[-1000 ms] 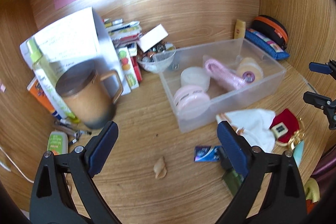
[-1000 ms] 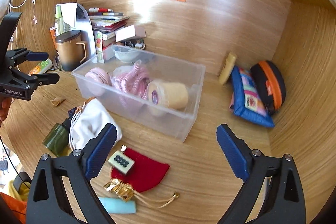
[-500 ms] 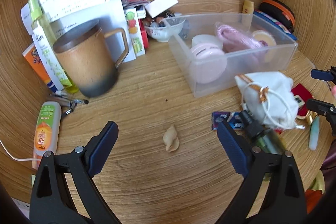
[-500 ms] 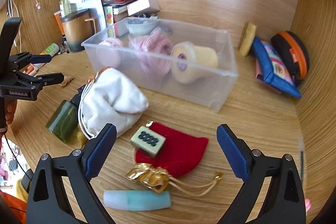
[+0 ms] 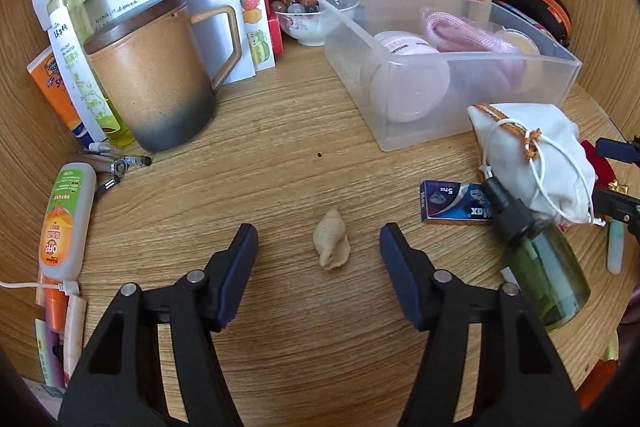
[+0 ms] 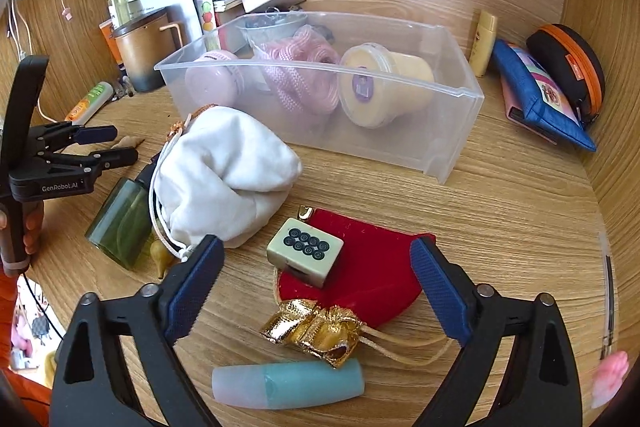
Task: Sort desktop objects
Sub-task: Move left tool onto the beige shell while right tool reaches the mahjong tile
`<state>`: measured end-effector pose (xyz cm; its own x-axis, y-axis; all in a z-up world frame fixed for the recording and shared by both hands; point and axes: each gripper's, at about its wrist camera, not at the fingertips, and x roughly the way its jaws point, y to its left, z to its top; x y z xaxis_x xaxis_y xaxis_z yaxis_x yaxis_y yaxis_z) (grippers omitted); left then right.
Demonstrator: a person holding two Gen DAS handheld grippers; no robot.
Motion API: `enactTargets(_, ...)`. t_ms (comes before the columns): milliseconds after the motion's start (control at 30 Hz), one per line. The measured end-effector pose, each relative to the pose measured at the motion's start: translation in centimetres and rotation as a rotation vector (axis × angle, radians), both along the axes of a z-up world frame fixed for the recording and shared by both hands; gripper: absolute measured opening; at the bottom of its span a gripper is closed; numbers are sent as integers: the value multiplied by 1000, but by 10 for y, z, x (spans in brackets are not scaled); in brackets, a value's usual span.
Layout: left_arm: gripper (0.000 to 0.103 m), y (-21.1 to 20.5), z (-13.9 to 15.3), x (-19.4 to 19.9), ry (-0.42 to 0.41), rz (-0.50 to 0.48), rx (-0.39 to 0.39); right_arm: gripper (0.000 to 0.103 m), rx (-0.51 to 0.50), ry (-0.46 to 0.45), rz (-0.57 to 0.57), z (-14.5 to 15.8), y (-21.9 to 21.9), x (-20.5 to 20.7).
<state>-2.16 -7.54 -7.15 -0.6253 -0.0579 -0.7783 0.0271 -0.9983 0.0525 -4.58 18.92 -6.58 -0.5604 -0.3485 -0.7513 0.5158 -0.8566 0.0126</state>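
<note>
Your left gripper jaws are closing around the shell, not touching; right gripper jaws narrowing over the mahjong tile. Clear bin holds pink rope, cup.

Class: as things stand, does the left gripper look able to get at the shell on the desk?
Probably yes. The shell lies alone on bare wood between the left gripper's closing jaws, pads not yet touching it, nothing in the way.

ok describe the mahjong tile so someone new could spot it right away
Start at the clear plastic bin mid-desk and come toward the camera to the red velvet pouch. The mahjong tile lies on its left edge: a cream block with eight dark circles, unlike the soft pouches nearby.
</note>
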Motion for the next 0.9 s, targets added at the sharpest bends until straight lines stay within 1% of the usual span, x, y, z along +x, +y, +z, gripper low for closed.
enactTargets(33, 63, 0, 0, 0, -1, 0, 0, 82, 6, -1, 3, -1, -1, 0)
enactTargets(100, 59, 0, -1, -1, -7, 3, 4, 77, 14, -7, 10, -4, -4, -2)
enactTargets(167, 56, -1, -1, -1, -8, -3, 20, 74, 24, -16, 11, -7, -7, -3)
enactTargets(233, 51, -2, -1, -1, -6, -4, 23, 67, 26, -24, 10, -9, -7, -4)
enactTargets(267, 44, -2, -1, -1, -4, -4, 22, 65, 24, -37, 12, -11, -6, -5)
enactTargets(300, 44, -2, -1, -1, -4, -3, 23, 62, 22, -41, 10, -11, -4, -6)
enactTargets(367, 43, -4, -1, -2, -5, -3, 31, 60, 16, -45, 13, -11, -1, -6)
enactTargets(433, 42, -4, -1, -2, -5, -6, 34, 56, 14, -45, 9, -11, 0, -6)
enactTargets(567, 33, -3, -1, -3, -5, -28, 44, 49, 12, -45, 7, -11, 2, -9)
enactTargets(633, 30, -1, 0, -3, -4, -38, 39, 43, 8, -46, 8, -11, 2, -10)
enactTargets(667, 27, -1, 0, -3, -4, -43, 40, 43, 6, -48, 13, -11, 3, -10)
enactTargets(733, 27, 0, -1, -3, -4, -44, 41, 38, 5, -51, 21, -11, 1, -11)
enactTargets(900, 26, 1, -1, -2, -4, -48, 44, 38, 14, -46, 25, -10, 0, -9)
